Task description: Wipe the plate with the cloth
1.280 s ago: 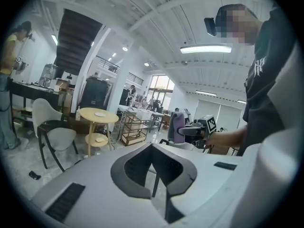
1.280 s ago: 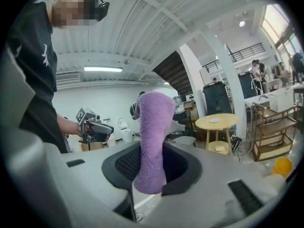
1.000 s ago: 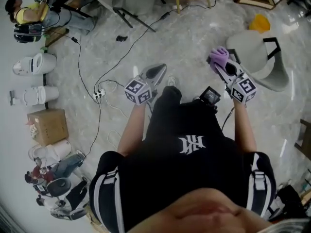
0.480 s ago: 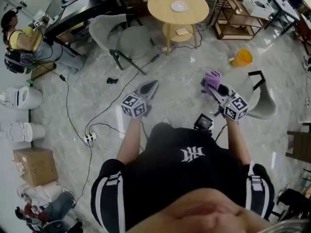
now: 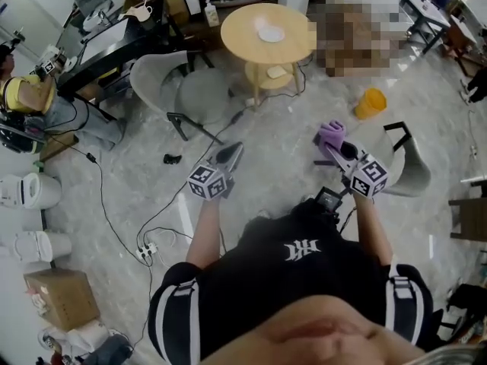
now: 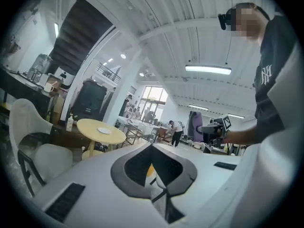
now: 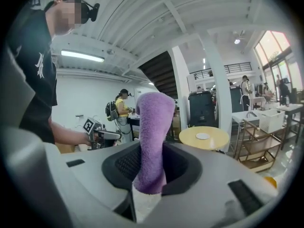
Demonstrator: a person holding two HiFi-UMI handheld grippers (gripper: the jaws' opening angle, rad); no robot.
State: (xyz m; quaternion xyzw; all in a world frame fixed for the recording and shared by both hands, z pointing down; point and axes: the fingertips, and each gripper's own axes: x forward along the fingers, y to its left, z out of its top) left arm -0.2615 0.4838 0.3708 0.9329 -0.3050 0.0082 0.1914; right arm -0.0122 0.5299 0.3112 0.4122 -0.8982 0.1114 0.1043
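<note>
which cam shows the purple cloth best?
Right gripper view: the purple cloth fills the centre, clamped upright in the right gripper. Head view shows the cloth small, at that gripper's tip. Left gripper view shows only a distant purple patch.

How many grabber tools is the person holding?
2. The left gripper, jaws shut and empty, is at the head view's left; the right gripper, opposite, grips the purple cloth.

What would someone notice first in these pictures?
A purple cloth juts from the right tongs, which are pinched on it, at the head view's centre right. Ahead, a white plate sits on a round yellow table. The left tongs are shut and empty.
</note>
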